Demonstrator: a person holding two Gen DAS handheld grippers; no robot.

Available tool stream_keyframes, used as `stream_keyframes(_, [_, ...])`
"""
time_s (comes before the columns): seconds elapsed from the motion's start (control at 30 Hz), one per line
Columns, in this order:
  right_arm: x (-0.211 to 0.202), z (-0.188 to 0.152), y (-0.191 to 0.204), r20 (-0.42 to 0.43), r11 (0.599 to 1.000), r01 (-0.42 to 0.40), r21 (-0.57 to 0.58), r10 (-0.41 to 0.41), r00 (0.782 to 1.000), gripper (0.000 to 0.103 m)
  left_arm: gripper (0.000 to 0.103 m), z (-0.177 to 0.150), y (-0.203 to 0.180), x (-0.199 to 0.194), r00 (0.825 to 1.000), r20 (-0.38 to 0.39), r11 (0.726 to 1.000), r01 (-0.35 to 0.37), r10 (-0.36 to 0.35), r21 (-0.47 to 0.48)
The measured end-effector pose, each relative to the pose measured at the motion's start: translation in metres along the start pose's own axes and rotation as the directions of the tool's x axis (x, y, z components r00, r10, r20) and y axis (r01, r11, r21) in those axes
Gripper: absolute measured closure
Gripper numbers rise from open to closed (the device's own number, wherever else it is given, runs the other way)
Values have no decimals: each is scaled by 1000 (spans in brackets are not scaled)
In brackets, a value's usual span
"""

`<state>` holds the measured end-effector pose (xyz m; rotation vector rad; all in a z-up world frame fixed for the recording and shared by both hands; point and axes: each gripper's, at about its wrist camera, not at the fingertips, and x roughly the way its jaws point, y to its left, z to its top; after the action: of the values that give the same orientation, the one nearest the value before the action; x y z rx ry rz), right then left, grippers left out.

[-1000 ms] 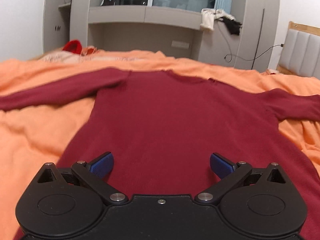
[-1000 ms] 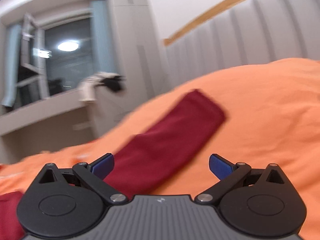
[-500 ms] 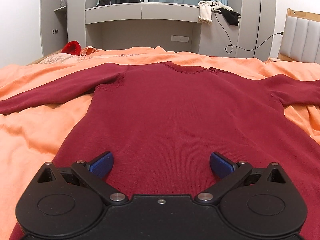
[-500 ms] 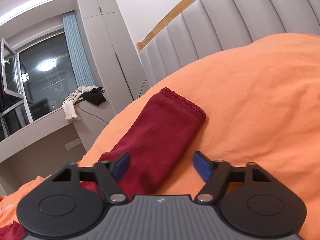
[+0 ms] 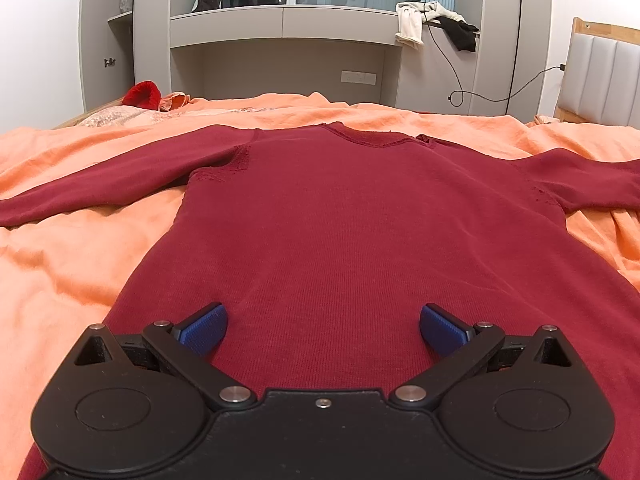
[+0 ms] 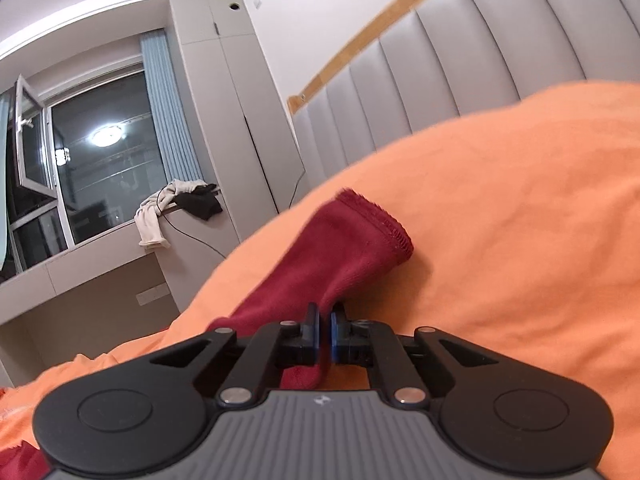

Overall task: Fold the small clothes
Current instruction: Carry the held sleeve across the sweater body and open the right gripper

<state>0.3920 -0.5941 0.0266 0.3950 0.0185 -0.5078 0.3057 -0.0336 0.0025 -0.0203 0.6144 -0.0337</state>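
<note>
A dark red long-sleeved sweater [image 5: 340,232] lies flat on the orange bedspread [image 5: 60,264], neckline away from me, both sleeves spread out sideways. My left gripper [image 5: 323,326] hovers open over the sweater's lower body, nothing between its blue pads. In the right wrist view the sweater's right sleeve [image 6: 344,252] runs up to its frayed cuff [image 6: 384,220]. My right gripper [image 6: 325,330] is shut on the sleeve a short way below the cuff, and the cloth bunches up between the blue pads.
A grey padded headboard [image 6: 460,80] with a wooden rim rises behind the bed on the right. Past the bed's far side stands a grey built-in desk and cabinet [image 5: 280,28] with clothes draped on it [image 5: 412,24]. A red item [image 5: 142,94] lies at the far left.
My right gripper went from wide open to shut on the sleeve near the cuff, and the cloth puckered upward. The left gripper stayed open and hardly moved.
</note>
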Motion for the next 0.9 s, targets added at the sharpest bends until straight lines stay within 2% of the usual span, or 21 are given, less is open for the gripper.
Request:
stream_keyframes(0.1, [-8,7,16,30,1000,-5,-22,6,1000,98,1,0,-1,0,1000,-1,1000,-2,2,2])
stream_keyframes(0.23, [-26,16,55,75,995,-57,-78,63,995,98,1,0,1,-2,1000,2,1000,3,-3,-4])
stream_keyframes(0.37, [-56,25,114,102,974,-165,-157,182,978,98,1,3,8,-6,1000,4,999,18,-18,-41])
stream_keyframes(0.47, [-83,22,166,106,929,-252,-272,289,951,98,1,6,16,-11,1000,11,997,28,-27,-78])
stream_keyframes(0.53, [-106,13,203,92,876,-310,-370,367,926,98,1,8,23,-16,999,19,994,28,-26,-104])
stream_keyframes(0.67, [-152,-24,275,2,726,-430,-537,510,860,98,1,15,39,-26,999,53,986,12,-3,-166])
stream_keyframes(0.77, [-193,-66,324,-112,584,-519,-624,590,799,98,1,21,49,-32,996,89,981,-7,24,-192])
stream_keyframes(0.9, [-237,-123,372,-290,393,-617,-682,630,721,98,1,26,62,-36,991,116,974,-40,67,-223])
